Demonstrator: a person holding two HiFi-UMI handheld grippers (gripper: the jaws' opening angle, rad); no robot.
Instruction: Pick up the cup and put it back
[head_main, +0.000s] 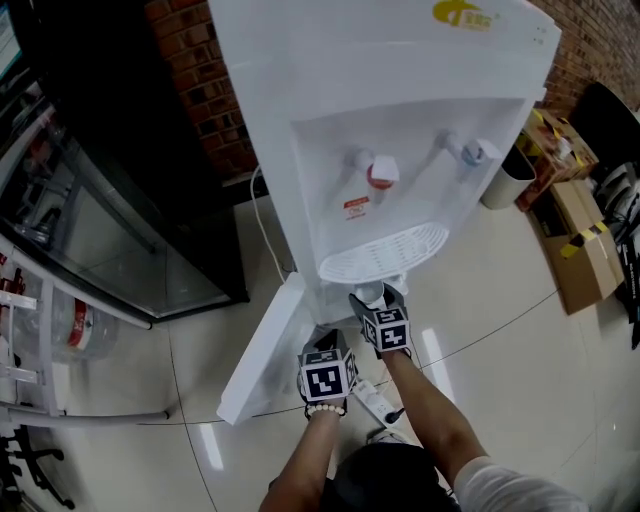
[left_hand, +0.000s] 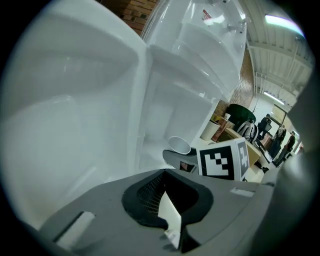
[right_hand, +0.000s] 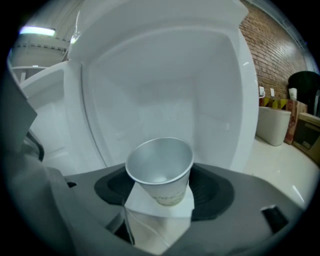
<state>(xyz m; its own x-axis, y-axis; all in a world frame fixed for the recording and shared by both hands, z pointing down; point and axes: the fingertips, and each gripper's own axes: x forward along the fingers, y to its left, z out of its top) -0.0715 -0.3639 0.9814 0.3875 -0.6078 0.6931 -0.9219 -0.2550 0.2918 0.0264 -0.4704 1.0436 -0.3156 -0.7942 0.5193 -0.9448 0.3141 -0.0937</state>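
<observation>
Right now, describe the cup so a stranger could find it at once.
Find the white water dispenser by the brick wall and look just below its drip tray. There the right tongs grip a paper cup, the only one: white and empty.

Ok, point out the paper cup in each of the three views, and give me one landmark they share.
Head view: the paper cup is lower centre, just under the drip tray, in the right gripper.
Left gripper view: cup right of centre, beside the marker cube.
Right gripper view: cup in the middle, clamped between the jaws.
Shared landmark: the white water dispenser.
</observation>
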